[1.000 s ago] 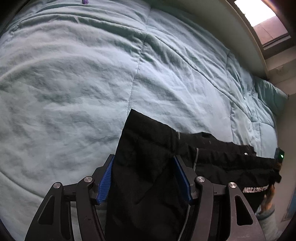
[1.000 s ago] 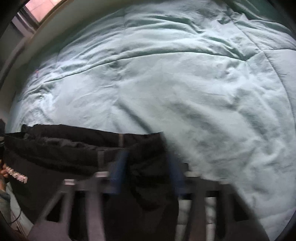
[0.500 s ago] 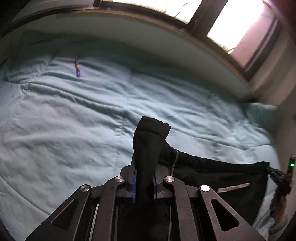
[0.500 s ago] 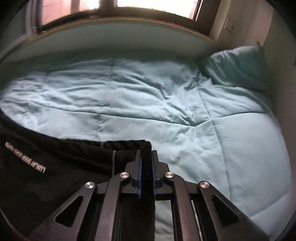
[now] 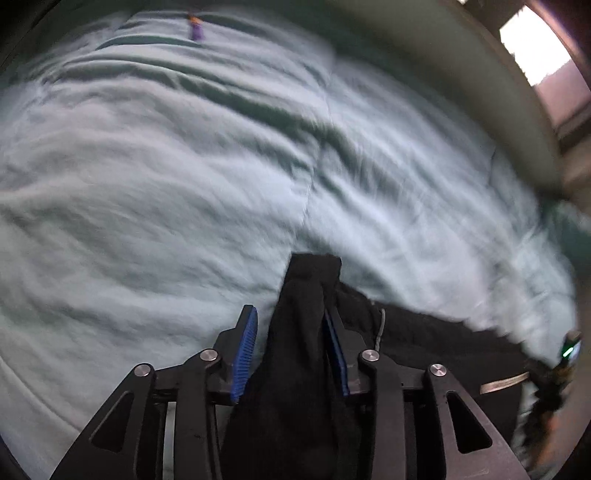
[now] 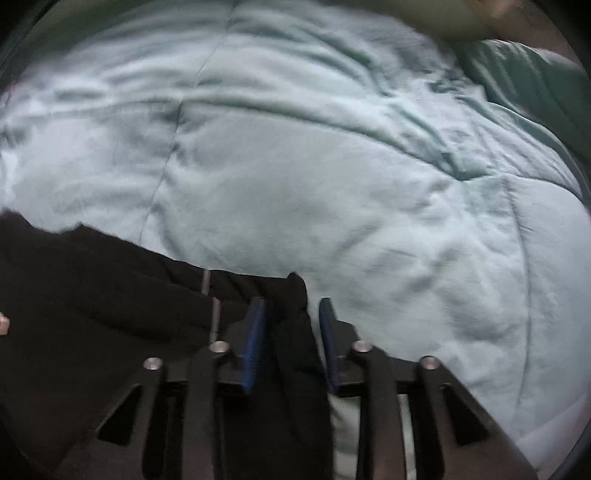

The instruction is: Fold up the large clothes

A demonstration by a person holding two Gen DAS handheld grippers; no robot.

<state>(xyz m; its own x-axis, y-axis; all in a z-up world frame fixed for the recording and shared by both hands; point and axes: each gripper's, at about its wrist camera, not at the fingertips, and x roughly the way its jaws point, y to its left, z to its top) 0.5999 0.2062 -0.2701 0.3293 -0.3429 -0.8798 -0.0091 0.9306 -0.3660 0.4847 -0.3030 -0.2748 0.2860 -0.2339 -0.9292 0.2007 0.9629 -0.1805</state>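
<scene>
A black garment (image 5: 306, 332) with a grey strip lies over the near part of a light teal quilt (image 5: 166, 184). In the left wrist view my left gripper (image 5: 290, 325) is open, its blue pads apart, with a bunched corner of the garment between them, against the right pad. In the right wrist view my right gripper (image 6: 291, 314) is also open, the garment's (image 6: 110, 295) other corner lying between its pads. The garment stretches between both grippers. Both views are motion blurred.
The quilt (image 6: 332, 166) covers a bed along a pale wall under a window (image 5: 535, 55). A teal pillow (image 6: 528, 81) lies at the far right. A small purple object (image 5: 195, 29) lies on the quilt far off.
Half a second ago both grippers were shut on the garment's corners and raised. Now both have opened and tilted down toward the quilt, with the corners loose between the pads.
</scene>
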